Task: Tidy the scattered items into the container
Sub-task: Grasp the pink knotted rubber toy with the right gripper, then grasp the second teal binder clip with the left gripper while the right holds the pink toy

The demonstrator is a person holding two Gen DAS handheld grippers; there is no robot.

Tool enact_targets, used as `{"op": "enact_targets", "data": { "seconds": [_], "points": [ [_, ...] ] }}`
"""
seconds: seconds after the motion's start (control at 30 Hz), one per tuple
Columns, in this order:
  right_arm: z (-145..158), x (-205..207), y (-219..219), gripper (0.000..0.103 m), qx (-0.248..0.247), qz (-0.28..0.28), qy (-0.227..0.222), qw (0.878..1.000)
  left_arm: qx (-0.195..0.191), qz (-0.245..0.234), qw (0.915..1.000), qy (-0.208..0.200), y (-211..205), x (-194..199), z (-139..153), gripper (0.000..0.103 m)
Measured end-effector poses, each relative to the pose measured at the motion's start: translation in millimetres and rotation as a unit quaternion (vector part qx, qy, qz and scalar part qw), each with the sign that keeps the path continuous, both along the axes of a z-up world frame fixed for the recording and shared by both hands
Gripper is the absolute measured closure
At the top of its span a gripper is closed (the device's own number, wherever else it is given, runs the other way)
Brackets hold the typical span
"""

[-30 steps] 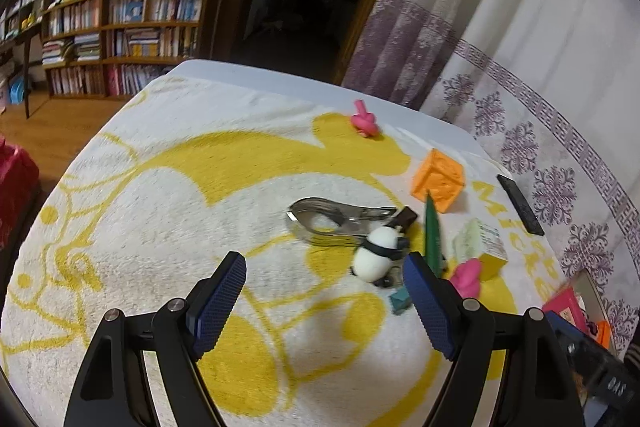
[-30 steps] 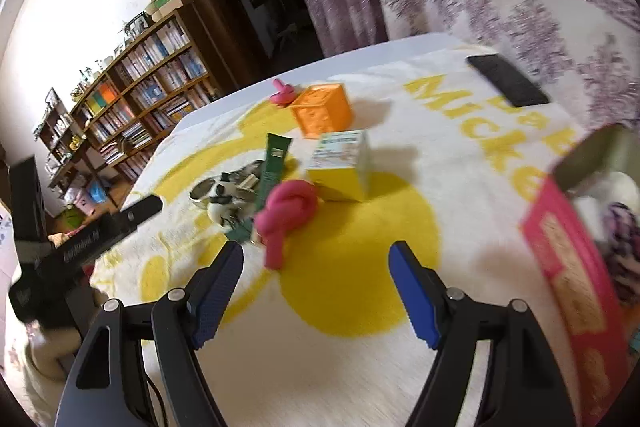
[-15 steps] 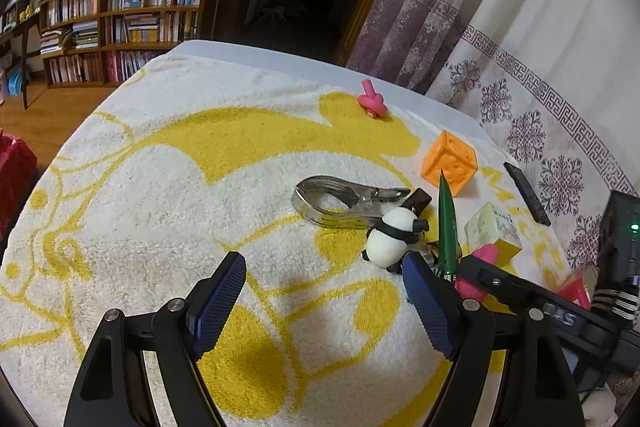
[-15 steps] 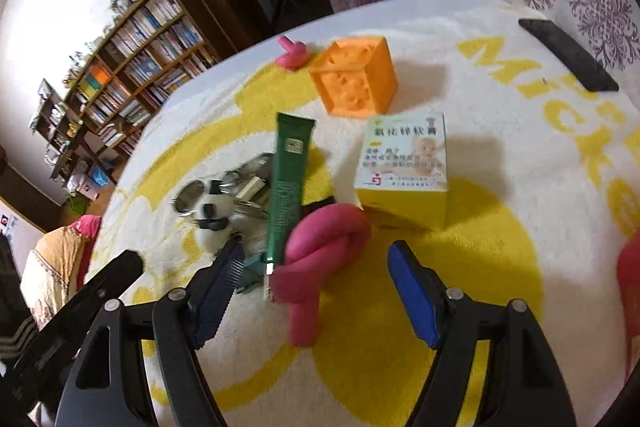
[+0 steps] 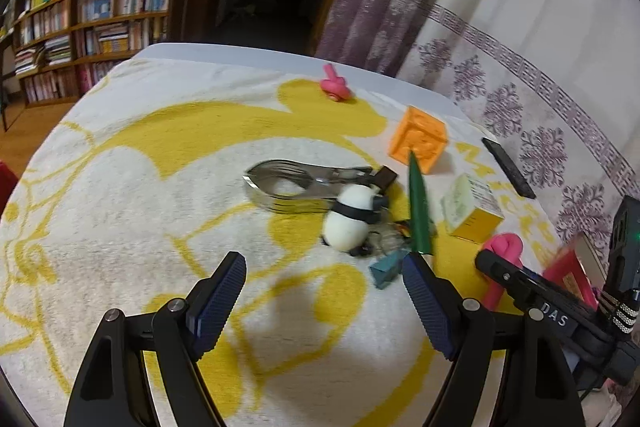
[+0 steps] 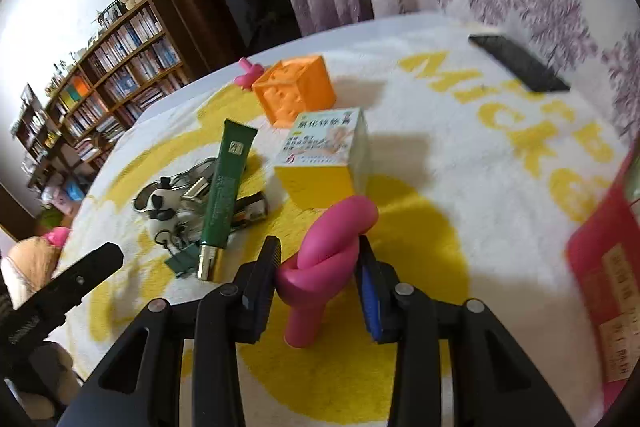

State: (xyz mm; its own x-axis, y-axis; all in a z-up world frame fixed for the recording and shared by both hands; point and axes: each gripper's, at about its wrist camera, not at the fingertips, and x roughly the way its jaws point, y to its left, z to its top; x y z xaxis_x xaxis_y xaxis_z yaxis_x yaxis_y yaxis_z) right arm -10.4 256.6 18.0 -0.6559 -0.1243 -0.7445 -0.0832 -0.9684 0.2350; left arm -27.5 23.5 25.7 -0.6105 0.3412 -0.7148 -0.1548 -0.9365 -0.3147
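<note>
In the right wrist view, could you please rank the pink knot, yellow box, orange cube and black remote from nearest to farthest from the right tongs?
1. Pink knot, between the closing right tongs.
2. Yellow box, just behind.
3. Orange cube, farther back, left.
4. Black remote, far right.

A white table (image 5: 224,51) carries a yellow-patterned towel (image 5: 120,187), directly on it, covering most of its top.

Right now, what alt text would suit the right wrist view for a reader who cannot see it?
The right gripper is closing its jaws around a knotted pink rubber toy on a yellow-and-white towel. Beyond lie a green tube, a yellow-and-white carton and an orange cube.
</note>
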Motion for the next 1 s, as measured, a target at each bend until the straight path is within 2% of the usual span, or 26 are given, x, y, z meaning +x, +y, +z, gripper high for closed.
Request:
{"op": "enact_targets", "data": {
  "seconds": [0.17, 0.3, 0.37, 0.47, 0.53, 0.67, 0.87, 1.0],
  "points": [
    [1, -4, 0, 0.062, 0.002, 0.000, 0.004, 1.000, -0.001, -0.021, 0.9997, -0.012, 18, -1, -3, 0.021],
    [2, -1, 0, 0.063, 0.000, -0.001, 0.007, 1.000, -0.012, -0.016, 0.9993, -0.030, 33, -4, -4, 0.021],
    [2, -1, -1, 0.063, 0.003, 0.000, 0.007, 1.000, -0.014, -0.012, 0.9991, -0.039, 39, -6, -6, 0.035],
    [4, 0, -1, 0.063, 0.003, 0.000, 0.011, 1.000, -0.005, -0.006, 0.9982, -0.059, 46, -13, -13, 0.047],
    [5, 1, 0, 0.063, 0.002, 0.000, 0.015, 1.000, -0.008, 0.007, 0.9981, -0.061, 47, -16, -17, 0.050],
    [7, 2, 0, 0.063, -0.004, 0.005, 0.017, 1.000, 0.005, 0.028, 0.9973, -0.067, 46, -23, -17, 0.051],
    [8, 2, -3, 0.063, -0.004, 0.013, 0.018, 1.000, -0.028, 0.034, 0.9973, -0.060, 56, -26, -18, 0.051],
    [8, 3, -4, 0.063, -0.006, 0.014, 0.018, 1.000, -0.069, 0.022, 0.9965, -0.043, 65, -27, -19, 0.051]
  ]
}}
